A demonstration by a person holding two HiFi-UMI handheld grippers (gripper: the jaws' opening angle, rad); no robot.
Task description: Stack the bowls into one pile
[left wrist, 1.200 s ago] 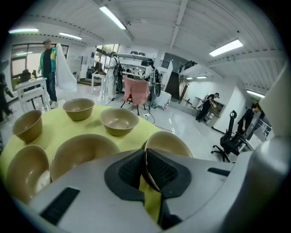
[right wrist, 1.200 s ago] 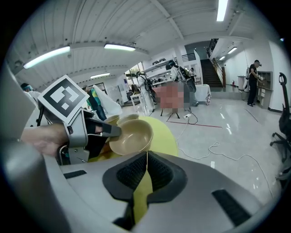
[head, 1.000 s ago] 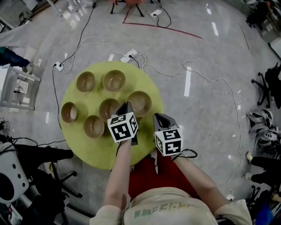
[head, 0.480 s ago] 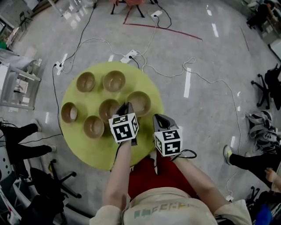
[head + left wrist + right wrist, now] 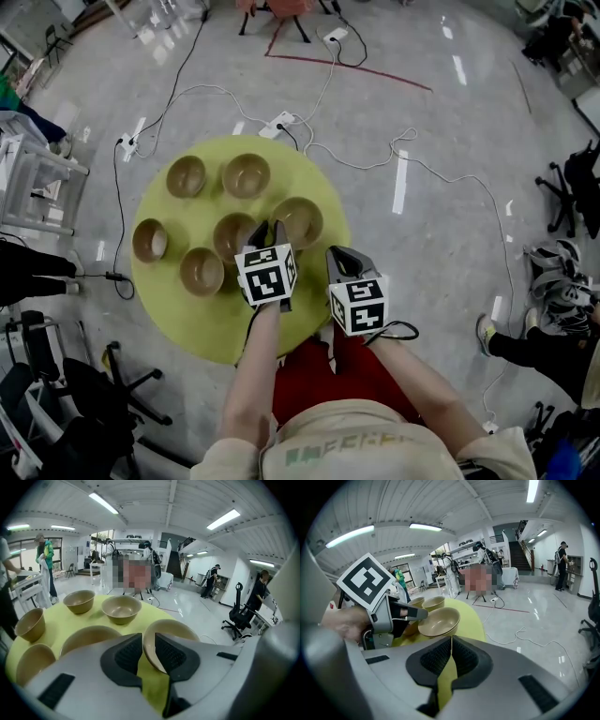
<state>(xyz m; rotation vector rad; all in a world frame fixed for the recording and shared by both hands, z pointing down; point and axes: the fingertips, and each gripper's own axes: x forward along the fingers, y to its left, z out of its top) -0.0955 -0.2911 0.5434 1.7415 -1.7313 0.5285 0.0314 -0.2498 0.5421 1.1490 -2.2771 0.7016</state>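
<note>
Six tan bowls sit on a round yellow-green table point(image 5: 216, 323). My left gripper point(image 5: 267, 229) reaches over the table's near side to the right-hand bowl point(image 5: 298, 220). In the left gripper view the near rim of this bowl point(image 5: 176, 627) runs between the jaws of the left gripper point(image 5: 149, 641), which are closed on it. The right gripper view shows the same bowl point(image 5: 439, 620) held at its left rim by the left gripper point(image 5: 415, 613). My right gripper point(image 5: 336, 251) hovers at the table's right edge, shut and empty point(image 5: 451, 641). Next to the held bowl sits the centre bowl point(image 5: 232, 232).
Other bowls stand at the back point(image 5: 247, 174), back left point(image 5: 187, 175), far left point(image 5: 150, 240) and front left point(image 5: 202, 271). White cables and a power strip point(image 5: 275, 123) lie on the floor behind the table. A metal rack point(image 5: 33, 183) and a chair base point(image 5: 122, 375) stand at the left.
Both grippers and all the bowls hold their places. Only a person's legs at the left edge of the floor have shifted.
</note>
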